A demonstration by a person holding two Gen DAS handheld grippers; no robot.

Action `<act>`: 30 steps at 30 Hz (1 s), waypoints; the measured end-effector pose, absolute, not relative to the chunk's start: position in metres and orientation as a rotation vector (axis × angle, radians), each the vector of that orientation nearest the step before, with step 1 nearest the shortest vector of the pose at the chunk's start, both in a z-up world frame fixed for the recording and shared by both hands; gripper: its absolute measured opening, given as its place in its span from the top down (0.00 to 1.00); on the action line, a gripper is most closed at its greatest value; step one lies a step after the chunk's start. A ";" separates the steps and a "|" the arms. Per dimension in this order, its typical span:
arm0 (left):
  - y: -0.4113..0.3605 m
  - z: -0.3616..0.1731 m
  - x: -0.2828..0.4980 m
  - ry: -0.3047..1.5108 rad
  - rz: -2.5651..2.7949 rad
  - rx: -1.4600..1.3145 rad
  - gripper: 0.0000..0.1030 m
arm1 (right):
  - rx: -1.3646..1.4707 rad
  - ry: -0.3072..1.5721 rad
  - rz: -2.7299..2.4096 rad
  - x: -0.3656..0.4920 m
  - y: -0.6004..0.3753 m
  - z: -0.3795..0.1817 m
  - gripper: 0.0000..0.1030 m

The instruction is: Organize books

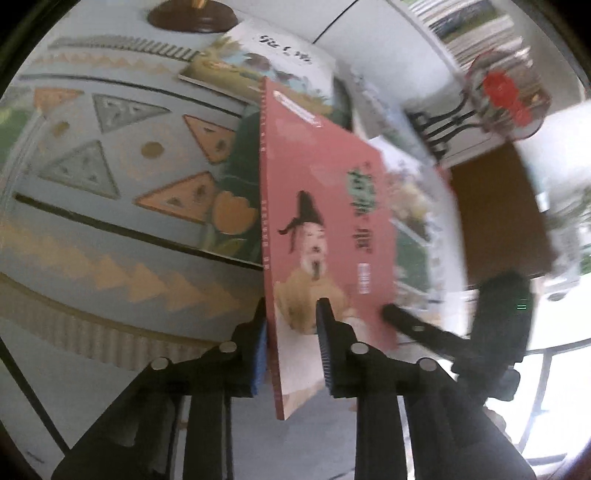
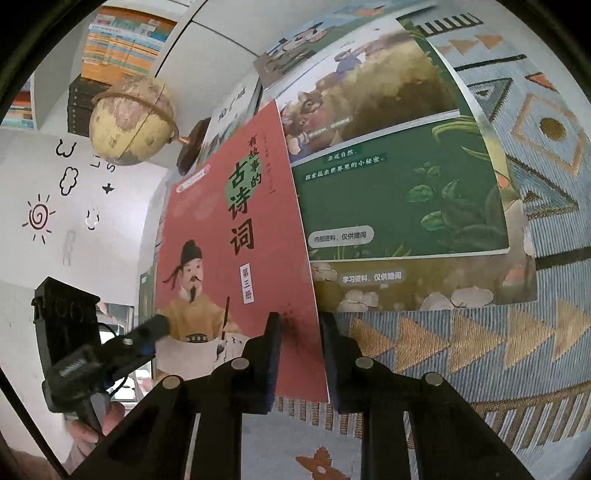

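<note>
Black gripper fingers fill the foreground of both views. Left gripper [image 1: 291, 332]: jaws clamped on the lower edge of the red book [image 1: 325, 206], spine side. Right gripper [image 2: 301, 347]: jaws likewise clamped on the red book [image 2: 229, 258], at its lower right corner. The book stands tilted on edge, lifted off the patterned cloth [image 1: 110, 206] and held between the two tools.

Items, counted:
- Red book, one; cover shows a seated figure in a black hat and yellow robe.
- Green picture book [image 2: 399, 184], one, lying flat on the cloth just behind the red book.
- Floral-bordered book [image 2: 424, 284], one, flat beneath the green one, its lower edge showing.
- Further illustrated books beyond, at least two; exact number cannot be told.

Left wrist view only: the right gripper seen from outside [image 1: 417, 328] at the book's far lower corner, a dark round base [image 1: 192, 18] at the cloth's far edge, a blurred red-and-clear object [image 1: 506, 96] before shelved books.

Right wrist view only: a globe [image 2: 133, 122] on its stand, shelves of stacked books [image 2: 125, 44], wall doodles of a sun and clouds [image 2: 40, 218], the left gripper from outside [image 2: 147, 332], and a hand [image 2: 107, 413] on its grip.
</note>
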State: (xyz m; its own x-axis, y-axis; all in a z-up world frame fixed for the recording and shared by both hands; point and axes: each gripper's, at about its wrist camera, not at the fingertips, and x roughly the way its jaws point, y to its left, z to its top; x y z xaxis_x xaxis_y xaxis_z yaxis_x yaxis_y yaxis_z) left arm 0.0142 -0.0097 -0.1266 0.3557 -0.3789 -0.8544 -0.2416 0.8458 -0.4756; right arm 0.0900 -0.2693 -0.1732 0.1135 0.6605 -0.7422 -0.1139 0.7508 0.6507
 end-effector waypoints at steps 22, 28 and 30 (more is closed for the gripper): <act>0.006 -0.105 0.019 1.212 -0.076 -0.425 0.81 | 0.287 1.187 0.685 0.065 -0.209 -0.121 0.91; 0.015 -0.086 0.018 1.186 -0.085 -0.358 0.81 | 0.224 1.147 0.665 0.049 -0.192 -0.101 0.90; 0.018 -0.081 0.017 1.177 -0.090 -0.351 0.81 | 0.219 1.136 0.656 0.044 -0.188 -0.097 0.90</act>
